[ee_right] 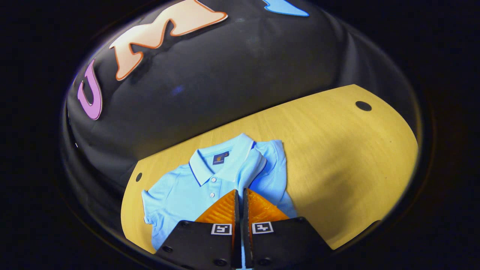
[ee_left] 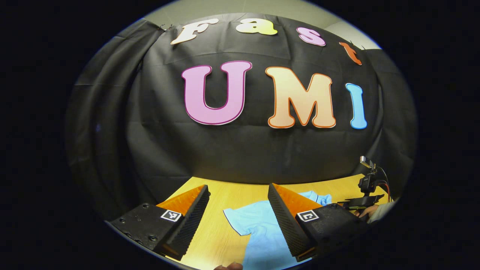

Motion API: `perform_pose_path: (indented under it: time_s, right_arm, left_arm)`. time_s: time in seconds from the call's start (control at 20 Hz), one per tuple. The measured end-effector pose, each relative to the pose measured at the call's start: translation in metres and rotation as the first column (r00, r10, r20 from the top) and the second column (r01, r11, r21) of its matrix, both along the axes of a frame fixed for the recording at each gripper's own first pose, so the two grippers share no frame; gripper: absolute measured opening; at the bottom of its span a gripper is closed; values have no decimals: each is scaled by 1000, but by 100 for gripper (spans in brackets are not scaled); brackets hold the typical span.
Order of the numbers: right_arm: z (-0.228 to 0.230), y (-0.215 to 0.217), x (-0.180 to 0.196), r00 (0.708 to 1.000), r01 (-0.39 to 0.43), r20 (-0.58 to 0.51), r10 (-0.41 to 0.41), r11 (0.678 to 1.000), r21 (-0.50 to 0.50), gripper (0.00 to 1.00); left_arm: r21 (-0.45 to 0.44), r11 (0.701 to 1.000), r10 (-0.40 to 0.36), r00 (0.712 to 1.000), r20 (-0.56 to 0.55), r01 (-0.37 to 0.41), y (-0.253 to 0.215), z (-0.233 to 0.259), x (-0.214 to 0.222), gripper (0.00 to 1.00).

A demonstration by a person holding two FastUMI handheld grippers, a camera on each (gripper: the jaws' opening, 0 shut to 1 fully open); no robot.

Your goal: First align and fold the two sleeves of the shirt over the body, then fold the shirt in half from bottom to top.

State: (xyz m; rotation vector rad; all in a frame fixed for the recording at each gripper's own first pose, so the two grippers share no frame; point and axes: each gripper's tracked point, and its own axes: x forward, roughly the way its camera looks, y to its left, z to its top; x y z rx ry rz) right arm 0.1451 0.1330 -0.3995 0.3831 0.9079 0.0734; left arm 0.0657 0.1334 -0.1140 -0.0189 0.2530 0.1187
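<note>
Light-blue cotton polo shirt [ee_right: 195, 187] lies on the yellow wooden surface [ee_right: 337, 150]; the right claw [ee_right: 240, 195] pinches its folded-in sleeve [ee_right: 251, 168], while the left claw [ee_left: 238, 198] hovers released above.

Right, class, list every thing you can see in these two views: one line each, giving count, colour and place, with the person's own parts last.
Shirt: one, light blue polo with collar and buttons, lying on the table; one sleeve lifted over the body, the other flat.
Table: one, yellow wood, under the shirt; two dark round holes in its top.
Booth wall: one, black cloth, behind the table.
Left gripper: one, jaws wide open above the table, nothing between them.
Right gripper: one, jaws closed on a strip of the raised sleeve.
Hand: one, at the far right of the left gripper view, holding a gripper with a cable.
</note>
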Motion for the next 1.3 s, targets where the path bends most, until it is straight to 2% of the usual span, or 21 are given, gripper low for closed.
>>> perform_pose_path:
  time_s: [0.1, 0.15, 0.3, 0.4, 0.45, 0.5, 0.55, 0.6, 0.65, 0.7, 0.85, 1.1, 1.3]
  right_arm:
    - [-5, 8, -4, 1000, -17, -15, 17, 1000, 8, 10]
    - [-2, 13, -6, 1000, -25, -15, 26, 999, 24, 2]
    - [17, 7, -2, 997, -47, 55, 47, 999, -8, 68]
    - [39, -4, -1, 991, -48, 121, 54, 998, -48, 94]
    - [50, -9, -2, 987, -42, 151, 51, 997, -65, 92]
    - [58, -16, -5, 984, -34, 169, 47, 996, -80, 97]
    - [63, -23, -10, 983, -27, 178, 43, 995, -92, 98]
    - [68, -29, -15, 983, -25, 181, 43, 995, -101, 92]
    - [73, -37, -20, 982, -20, 186, 41, 994, -110, 92]
    - [78, -44, -25, 980, -12, 194, 36, 992, -125, 97]
    - [88, -68, -46, 978, 4, 208, 33, 984, -176, 97]
    - [92, -91, -83, 985, 17, 173, 17, 980, -196, 98]
    - [89, -95, -107, 991, -5, 132, 32, 979, -204, 98]
  left_arm:
    - [-16, 1000, 3, 1000, -21, -3, 4, -11, 2, 95]
    - [-25, 1000, 6, 999, -32, -7, 6, -18, 4, 95]
    - [-41, 999, 11, 998, -64, -14, 11, -40, 16, 96]
    - [-35, 999, 17, 997, -80, -20, 14, -58, 28, 96]
    - [-34, 999, 17, 995, -94, -20, 14, -67, 34, 96]
    - [-36, 999, 15, 994, -106, -19, 12, -77, 39, 95]
    - [-41, 999, 12, 993, -121, -17, 12, -86, 45, 95]
    - [-43, 999, 13, 991, -136, -19, 12, -96, 52, 95]
    - [-35, 999, 18, 988, -153, -23, 12, -107, 57, 95]
    - [-26, 999, 23, 985, -170, -28, 13, -118, 62, 96]
    - [-31, 999, 15, 975, -223, -23, 9, -150, 76, 95]
    - [-27, 999, 18, 948, -319, -28, 13, -207, 88, 95]
    - [-2, 999, 39, 922, -385, -43, 19, -245, 90, 95]
